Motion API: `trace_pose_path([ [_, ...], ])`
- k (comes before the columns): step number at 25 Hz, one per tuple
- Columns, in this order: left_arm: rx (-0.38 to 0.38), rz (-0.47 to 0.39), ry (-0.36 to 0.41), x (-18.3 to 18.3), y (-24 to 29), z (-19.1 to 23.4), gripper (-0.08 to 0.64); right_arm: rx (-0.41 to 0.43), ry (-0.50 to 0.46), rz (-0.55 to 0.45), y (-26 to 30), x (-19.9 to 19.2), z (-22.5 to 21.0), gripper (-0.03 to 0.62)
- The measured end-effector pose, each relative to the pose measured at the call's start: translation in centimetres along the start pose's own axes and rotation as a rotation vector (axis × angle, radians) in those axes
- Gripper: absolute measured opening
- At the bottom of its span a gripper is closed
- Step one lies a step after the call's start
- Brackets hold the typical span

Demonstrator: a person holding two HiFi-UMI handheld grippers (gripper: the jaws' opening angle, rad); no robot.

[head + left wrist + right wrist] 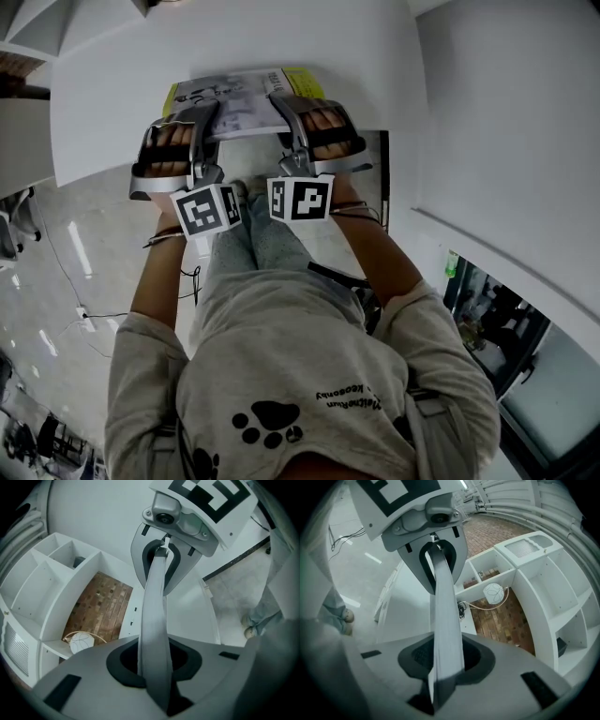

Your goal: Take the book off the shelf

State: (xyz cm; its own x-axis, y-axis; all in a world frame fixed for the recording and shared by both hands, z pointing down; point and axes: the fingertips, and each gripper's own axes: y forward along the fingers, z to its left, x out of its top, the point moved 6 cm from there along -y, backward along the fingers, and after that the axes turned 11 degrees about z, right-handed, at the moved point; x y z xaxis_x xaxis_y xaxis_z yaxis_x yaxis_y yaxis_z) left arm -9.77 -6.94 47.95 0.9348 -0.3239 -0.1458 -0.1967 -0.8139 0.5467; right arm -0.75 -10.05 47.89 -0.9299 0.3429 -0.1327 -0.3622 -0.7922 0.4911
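Grey-jawed left hand-held gripper (pixel 154 665) and right hand-held gripper (pixel 446 663): each is clamped, partway closed, on an opposite edge of the thin grey-and-yellow paperback book (pixel 246 108), which I hold flat in the air between them. Beyond, the white compartmented shelf unit (pixel 534 592) lies well apart. I judge extraction done. The next move calls for level carrying with both grips firm.

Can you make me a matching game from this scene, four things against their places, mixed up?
Things: 1 book; 2 left gripper; 3 right gripper; 4 paw print.
Places: A on the grey sweatshirt; B shut on the book's left side; C held between both grippers; D shut on the book's right side.
Pairs: 1-C, 2-B, 3-D, 4-A.
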Motion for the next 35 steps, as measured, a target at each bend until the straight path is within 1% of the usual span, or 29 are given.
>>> trace_pose_path([
  [4, -0.015, 0.004, 0.000, 0.1, 0.1, -0.1, 0.078, 0.031, -0.003, 0.005, 0.1, -0.1, 0.1, 0.091],
  [9, -0.070, 0.010, 0.000, 0.4, 2.2, -2.9, 0.078, 0.086, -0.009, 0.014, 1.8, -1.3, 2.8, 0.091],
  [14, -0.075, 0.014, 0.029, 0.2, 0.8, -1.7, 0.077, 0.106, -0.006, 0.006, 0.7, -0.7, 1.6, 0.089],
  [16, -0.099, 0.021, 0.032, -0.1, 2.4, -3.2, 0.077, 0.134, -0.010, 0.009, 2.3, -1.0, 3.2, 0.086],
  [19, -0.149, 0.024, 0.034, -0.4, 6.7, -6.4, 0.078, 0.188, -0.021, 0.031, 6.2, -2.0, 6.5, 0.086],
  [22, -0.188, 0.031, 0.028, -0.8, 10.1, -7.5, 0.078, 0.216, -0.030, 0.047, 9.5, -2.4, 7.8, 0.087],
  [31, -0.238, 0.058, 0.029, -0.9, 12.1, -8.2, 0.081, 0.260, -0.029, 0.069, 11.4, -2.6, 8.6, 0.089],
  [35, -0.275, 0.070, 0.015, -0.9, 12.5, -8.5, 0.095, 0.310, -0.041, 0.080, 11.6, -2.6, 9.2, 0.095],
])
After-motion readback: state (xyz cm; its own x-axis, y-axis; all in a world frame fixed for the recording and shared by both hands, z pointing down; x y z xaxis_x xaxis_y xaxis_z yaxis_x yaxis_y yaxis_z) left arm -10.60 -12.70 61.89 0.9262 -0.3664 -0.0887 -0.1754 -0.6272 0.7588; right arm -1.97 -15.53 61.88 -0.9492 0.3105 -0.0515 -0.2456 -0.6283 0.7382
